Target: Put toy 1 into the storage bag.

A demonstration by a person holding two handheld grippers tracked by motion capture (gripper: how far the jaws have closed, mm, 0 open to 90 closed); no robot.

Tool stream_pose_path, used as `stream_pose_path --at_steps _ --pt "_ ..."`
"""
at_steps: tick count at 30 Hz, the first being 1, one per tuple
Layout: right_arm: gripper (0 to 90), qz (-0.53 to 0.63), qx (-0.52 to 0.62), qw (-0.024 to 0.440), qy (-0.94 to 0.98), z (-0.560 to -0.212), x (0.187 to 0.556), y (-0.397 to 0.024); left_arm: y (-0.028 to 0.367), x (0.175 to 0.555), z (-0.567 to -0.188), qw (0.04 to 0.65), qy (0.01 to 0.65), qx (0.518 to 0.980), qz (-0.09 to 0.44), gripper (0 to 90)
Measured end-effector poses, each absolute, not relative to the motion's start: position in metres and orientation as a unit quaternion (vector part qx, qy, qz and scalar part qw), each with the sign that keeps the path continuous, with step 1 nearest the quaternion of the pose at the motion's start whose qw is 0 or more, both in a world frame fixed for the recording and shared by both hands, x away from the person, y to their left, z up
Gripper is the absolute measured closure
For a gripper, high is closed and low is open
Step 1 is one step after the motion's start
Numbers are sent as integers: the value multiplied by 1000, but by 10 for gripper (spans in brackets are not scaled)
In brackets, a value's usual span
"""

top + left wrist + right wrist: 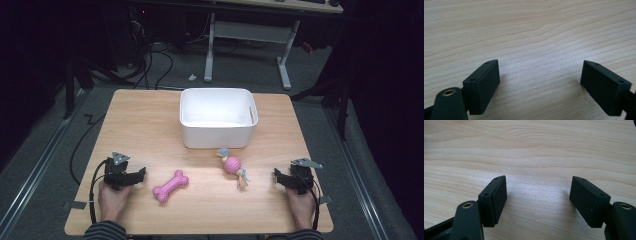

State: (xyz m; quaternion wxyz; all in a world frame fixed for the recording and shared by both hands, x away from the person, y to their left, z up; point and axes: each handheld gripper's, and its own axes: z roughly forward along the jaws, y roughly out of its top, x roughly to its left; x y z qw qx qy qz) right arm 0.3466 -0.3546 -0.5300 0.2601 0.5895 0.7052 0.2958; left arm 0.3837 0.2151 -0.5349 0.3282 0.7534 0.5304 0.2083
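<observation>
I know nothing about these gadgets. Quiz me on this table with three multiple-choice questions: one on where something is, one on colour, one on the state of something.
1. Where does the pink bone-shaped rubber toy lie?
A. inside the tub
B. on the wooden table, nearer the left gripper
C. on the floor

2. What colour is the rectangular plastic tub?
A. white
B. blue
C. black

3. How do the right gripper jaws stand?
A. shut on the bone
B. shut on nothing
C. open, holding nothing

Answers: 1 B, it rests on bare wood beside that gripper. 2 A, its walls are white. 3 C, bare table shows between the spread jaws.
</observation>
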Motion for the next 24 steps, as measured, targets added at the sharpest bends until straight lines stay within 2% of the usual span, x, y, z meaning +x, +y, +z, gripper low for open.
stream_pose_path --at_steps 24 --pt "303 296 590 259 706 -530 347 -355 212 377 -509 347 506 763 203 172"
